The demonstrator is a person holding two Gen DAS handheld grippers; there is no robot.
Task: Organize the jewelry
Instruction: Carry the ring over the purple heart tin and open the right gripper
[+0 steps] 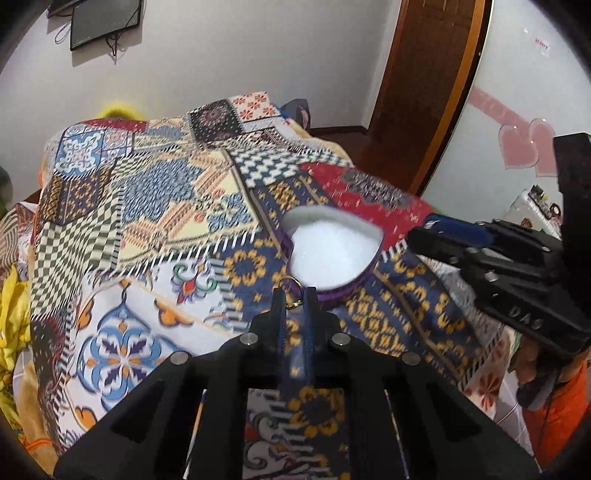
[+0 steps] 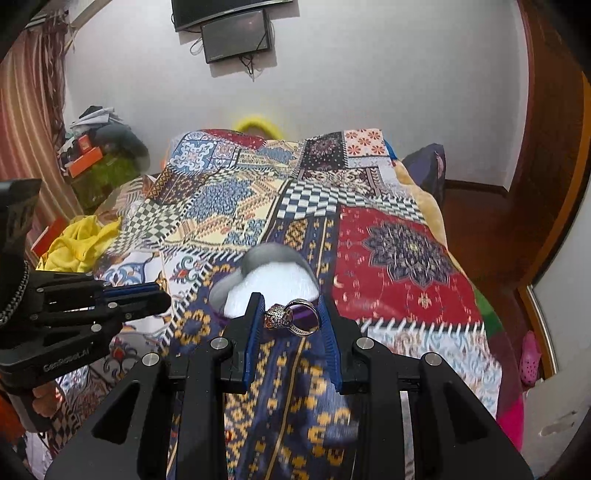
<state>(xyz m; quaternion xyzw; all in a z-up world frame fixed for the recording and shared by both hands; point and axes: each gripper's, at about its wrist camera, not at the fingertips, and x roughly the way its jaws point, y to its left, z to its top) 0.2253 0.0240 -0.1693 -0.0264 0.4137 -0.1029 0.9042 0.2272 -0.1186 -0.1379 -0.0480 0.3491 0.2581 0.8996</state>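
Note:
A heart-shaped purple box (image 1: 332, 251) with a white lining lies open on the patterned bedspread (image 1: 147, 206). My left gripper (image 1: 294, 295) is shut on a small gold ring (image 1: 291, 285), held just in front of the box's near rim. My right gripper (image 2: 291, 314) is shut on a silver ring with a jewelled top (image 2: 291, 317), held just above the near edge of the box (image 2: 273, 284). The right gripper also shows at the right of the left wrist view (image 1: 432, 236); the left gripper shows at the left of the right wrist view (image 2: 162, 295).
The bedspread (image 2: 388, 258) covers a bed. Yellow cloth (image 2: 77, 243) and clutter (image 2: 96, 147) lie at the bed's left. A wooden door (image 1: 424, 85) stands at the right, and screens (image 2: 236, 33) hang on the far wall.

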